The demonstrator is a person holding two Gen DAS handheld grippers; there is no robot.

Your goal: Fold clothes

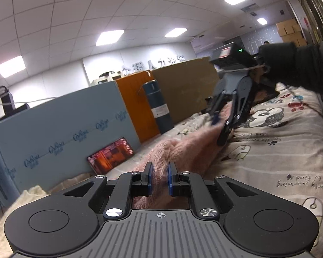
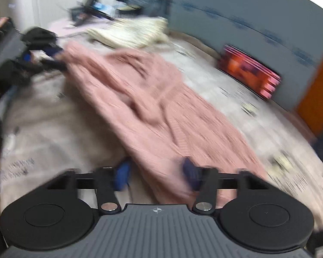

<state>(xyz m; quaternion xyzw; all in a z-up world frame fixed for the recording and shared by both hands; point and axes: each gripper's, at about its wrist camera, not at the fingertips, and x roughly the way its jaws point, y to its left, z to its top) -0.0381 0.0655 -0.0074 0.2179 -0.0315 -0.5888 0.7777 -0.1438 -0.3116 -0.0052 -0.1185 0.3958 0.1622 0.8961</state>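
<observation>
Left wrist view: the left tongs (image 1: 160,179) are pinched tight on a bunched end of the pink sweater (image 1: 183,150), which runs away across the bed (image 1: 280,150) toward its far edge. At the sweater's other end the right tongs (image 1: 220,121) come down at a slant, a dark sleeve (image 1: 290,64) behind them; their fingers straddle the knit, but I cannot tell from here whether they press on it. A phone (image 1: 111,157) leans against the grey board (image 1: 64,124) along the bed's left side, with a blue cylinder (image 1: 159,107) past it.

Right wrist view, badly smeared: the right tongs (image 2: 157,175) stand partly apart with the sweater's (image 2: 150,99) near edge lying between the blue pads (image 2: 122,175); whether the pads bite I cannot tell. The sweater lies in a rumpled diagonal strip up to the left tongs (image 2: 47,54) near the bed's (image 2: 43,118) far left corner. A cream knit (image 2: 131,32) sits heaped beyond, untouched.

I'd judge the folding barely begun: the sweater is held at its ends, not yet flat, no neat fold made.
</observation>
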